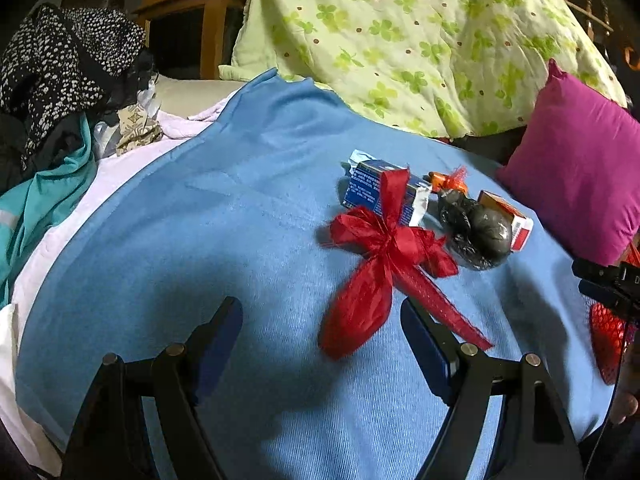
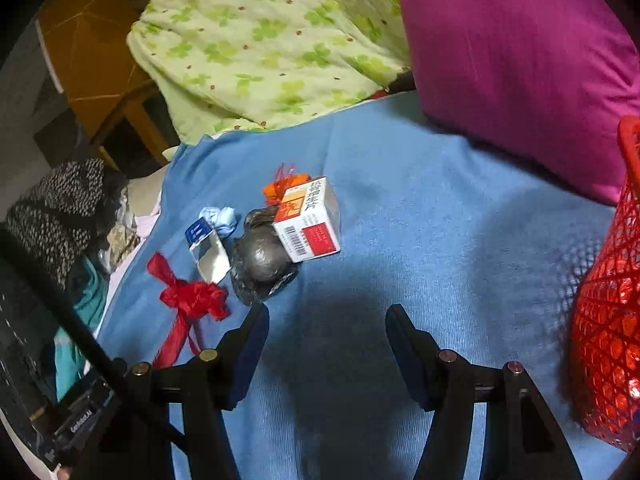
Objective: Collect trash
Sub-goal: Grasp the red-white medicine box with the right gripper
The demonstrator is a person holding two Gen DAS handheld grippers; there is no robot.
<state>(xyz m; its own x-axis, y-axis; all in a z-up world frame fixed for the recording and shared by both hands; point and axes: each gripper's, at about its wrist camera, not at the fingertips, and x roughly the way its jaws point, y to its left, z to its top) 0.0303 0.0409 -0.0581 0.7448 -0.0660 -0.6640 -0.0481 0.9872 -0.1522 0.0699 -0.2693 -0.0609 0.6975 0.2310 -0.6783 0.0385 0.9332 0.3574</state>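
The trash lies in a small heap on the blue blanket spread over the bed. A red ribbon bow is nearest the left tongs, just ahead of their tips, with one tail trailing down between the two arms. Beyond the bow lies a torn blue carton, and to its right a crumpled black plastic bag, a red and white box touching the bag, and an orange wrapper behind them.

From the right tongs, the black bag sits just ahead and to the left of the left tip, the red and white box resting against its far side, the bow farther left. A pale blue wad lies beside the blue carton.

Both pairs of tongs are spread wide, gripping nothing, above bare blanket.

A red mesh bag hangs to the right of the right tongs. A magenta pillow and a green clover quilt lie beyond the heap; a pile of clothes sits far left.
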